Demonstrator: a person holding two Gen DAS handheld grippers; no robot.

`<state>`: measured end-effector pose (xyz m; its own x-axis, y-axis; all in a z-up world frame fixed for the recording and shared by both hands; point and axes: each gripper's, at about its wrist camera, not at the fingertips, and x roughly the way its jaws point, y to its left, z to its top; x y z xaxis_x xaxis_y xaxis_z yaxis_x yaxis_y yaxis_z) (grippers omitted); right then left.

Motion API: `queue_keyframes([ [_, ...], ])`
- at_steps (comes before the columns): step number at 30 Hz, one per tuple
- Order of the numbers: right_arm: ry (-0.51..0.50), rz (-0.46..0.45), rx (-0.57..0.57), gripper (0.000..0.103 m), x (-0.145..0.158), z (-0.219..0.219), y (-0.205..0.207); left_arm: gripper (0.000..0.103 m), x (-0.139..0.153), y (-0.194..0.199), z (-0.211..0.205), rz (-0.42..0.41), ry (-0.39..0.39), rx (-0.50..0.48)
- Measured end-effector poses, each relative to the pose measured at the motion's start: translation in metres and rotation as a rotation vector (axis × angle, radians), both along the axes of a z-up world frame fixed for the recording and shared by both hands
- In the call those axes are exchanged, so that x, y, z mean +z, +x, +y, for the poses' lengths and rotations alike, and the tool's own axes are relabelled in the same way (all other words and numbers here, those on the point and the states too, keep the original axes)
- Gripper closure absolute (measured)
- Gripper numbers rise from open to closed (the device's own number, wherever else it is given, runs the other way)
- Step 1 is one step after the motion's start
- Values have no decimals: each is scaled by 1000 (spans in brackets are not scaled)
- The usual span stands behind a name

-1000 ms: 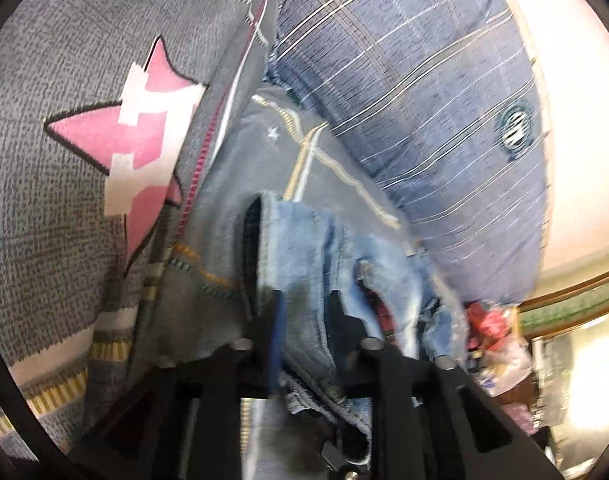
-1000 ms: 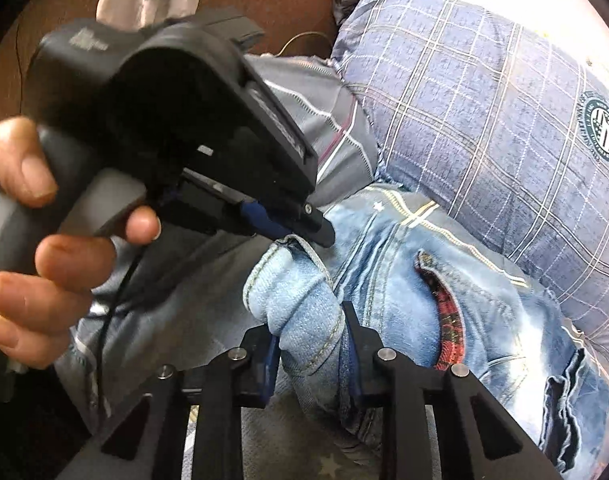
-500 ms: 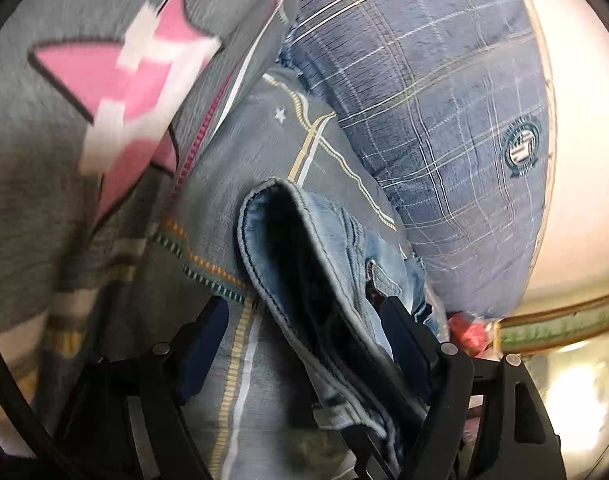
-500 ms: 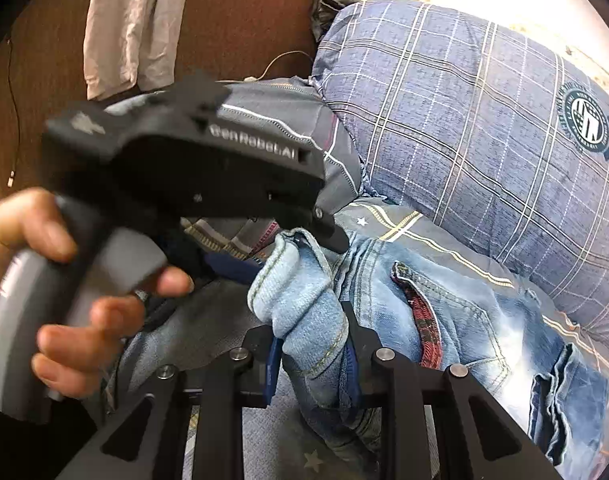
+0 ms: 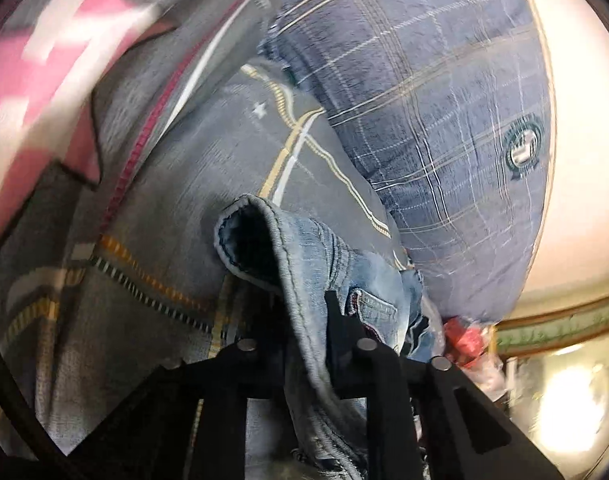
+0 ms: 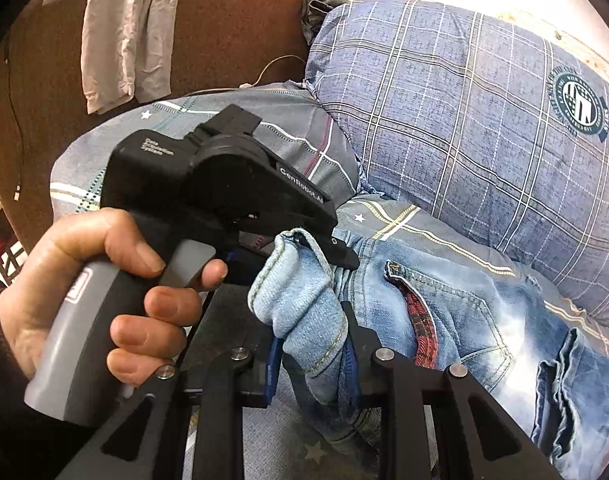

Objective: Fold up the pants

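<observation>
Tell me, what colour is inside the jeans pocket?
Red plaid. The pocket lining of the jeans shows best in the right wrist view.

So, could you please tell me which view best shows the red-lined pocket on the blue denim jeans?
The right wrist view: the red-lined pocket lies open and unobstructed on the blue denim jeans. The left wrist view shows only a small pocket corner.

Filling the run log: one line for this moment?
left gripper: shut on jeans hem | right gripper: shut on jeans | surface: bedspread
</observation>
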<state>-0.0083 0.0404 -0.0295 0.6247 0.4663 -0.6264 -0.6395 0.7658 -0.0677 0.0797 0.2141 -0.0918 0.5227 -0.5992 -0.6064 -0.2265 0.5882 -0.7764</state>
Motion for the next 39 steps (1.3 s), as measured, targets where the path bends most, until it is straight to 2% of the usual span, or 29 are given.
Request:
queue_keyframes([
  [9,42,-8,-19,76,16,-9,-2,92,37,-5,-11,-95,80,-13],
  [17,106,9,-58,76,32,-30,-2,92,63,-5,-29,-109,165,-30],
  [21,137,9,-75,76,40,-39,-4,92,79,-5,-42,-125,242,-55],
  [39,275,45,-132,76,54,-81,-11,92,115,-8,-72,-146,304,-111],
])
